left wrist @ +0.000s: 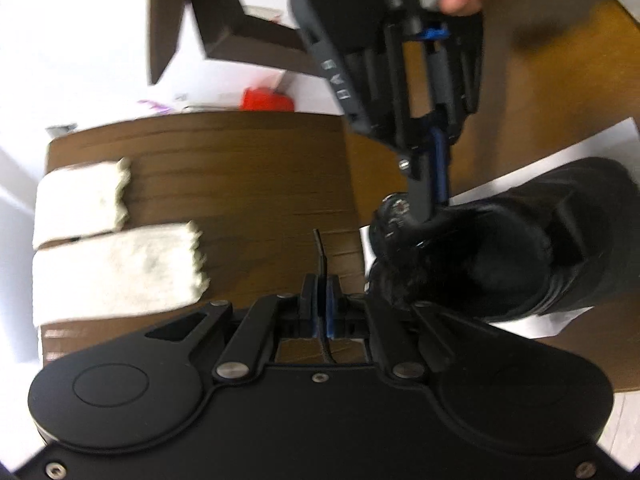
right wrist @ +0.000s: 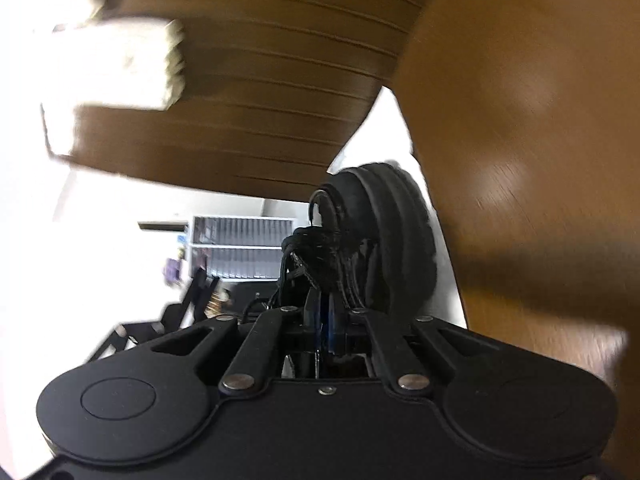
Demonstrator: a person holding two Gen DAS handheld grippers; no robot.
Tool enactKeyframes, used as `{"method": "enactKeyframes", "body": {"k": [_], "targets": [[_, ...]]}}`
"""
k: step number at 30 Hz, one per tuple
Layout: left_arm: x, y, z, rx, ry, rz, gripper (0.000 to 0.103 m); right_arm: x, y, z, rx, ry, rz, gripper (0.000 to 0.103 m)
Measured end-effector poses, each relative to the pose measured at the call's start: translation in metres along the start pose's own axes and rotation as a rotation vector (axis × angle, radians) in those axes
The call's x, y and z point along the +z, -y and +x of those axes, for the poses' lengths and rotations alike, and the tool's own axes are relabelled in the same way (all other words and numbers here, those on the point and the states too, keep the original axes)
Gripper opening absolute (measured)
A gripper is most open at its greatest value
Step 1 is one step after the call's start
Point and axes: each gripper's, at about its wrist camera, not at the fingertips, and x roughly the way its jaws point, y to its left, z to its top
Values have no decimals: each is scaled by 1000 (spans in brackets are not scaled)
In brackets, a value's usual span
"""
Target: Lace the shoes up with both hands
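Both views motion-blurred, fisheye warp at edges; white bg blown out, glare on table [right wrist: 520, 92], shoe [left wrist: 520, 240] underexposed.

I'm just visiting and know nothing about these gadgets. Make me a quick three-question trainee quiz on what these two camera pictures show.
1. True or false: the left gripper is shut on a thin black lace.
2. Where do the right gripper's fingertips point? A) at the folded white towels B) at the top of the black shoe C) at the red object
3. Fill in: the shoe rests on a white ___ lying on the wooden table.

Key
1. True: the lace end sticks out past its closed fingers.
2. B: they are down at the shoe's lacing, jaws shut; what they pinch is too dark to tell.
3. Sheet.
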Motion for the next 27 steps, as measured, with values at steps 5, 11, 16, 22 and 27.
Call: {"method": "enactKeyframes", "body": {"k": [5, 11, 16, 22, 27], "targets": [[8, -2, 8, -90, -2, 94, 6, 1, 5, 1, 16, -14, 42, 3], [16, -15, 14, -253, -50, 217, 6, 1, 0, 1, 5, -23, 15, 3], [27, -15, 20, -282, -52, 325, 6, 1, -1, 1, 1, -27, 12, 3], [37, -19, 32, -364, -90, 332, 6, 0, -2, 1, -3, -29, 6, 3], [42, -25, 41, -379, -95, 335, 6, 0, -3, 1, -5, -31, 2, 3]]}}
